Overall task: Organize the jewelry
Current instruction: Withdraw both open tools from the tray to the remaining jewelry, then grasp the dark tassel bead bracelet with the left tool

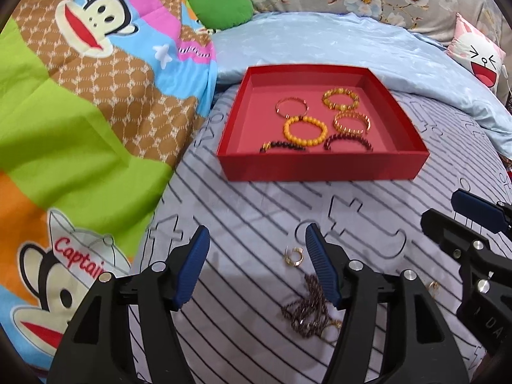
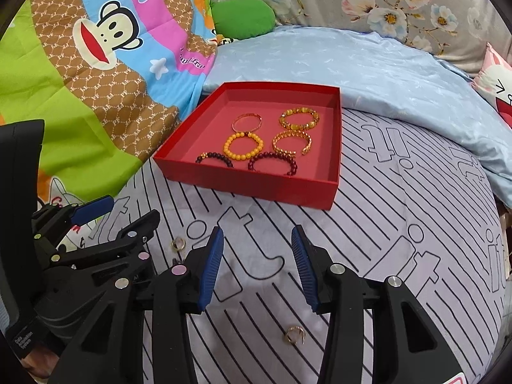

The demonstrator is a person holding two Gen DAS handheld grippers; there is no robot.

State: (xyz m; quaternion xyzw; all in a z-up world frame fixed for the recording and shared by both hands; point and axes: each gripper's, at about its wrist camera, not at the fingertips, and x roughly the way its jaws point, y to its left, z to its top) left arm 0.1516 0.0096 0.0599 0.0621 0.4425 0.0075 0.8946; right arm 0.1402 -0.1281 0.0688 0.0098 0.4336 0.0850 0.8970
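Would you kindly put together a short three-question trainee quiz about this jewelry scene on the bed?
1. How many bracelets lie in the shallow red cardboard tray?
2. True or false: the left gripper is clamped on the tangled dark metal chain.
3. Where is the small gold ring in the right wrist view: A) in the tray, B) on the striped grey bedsheet, C) in the right gripper?

Key: 1. six; 2. false, its jaws are open and empty; 3. B.
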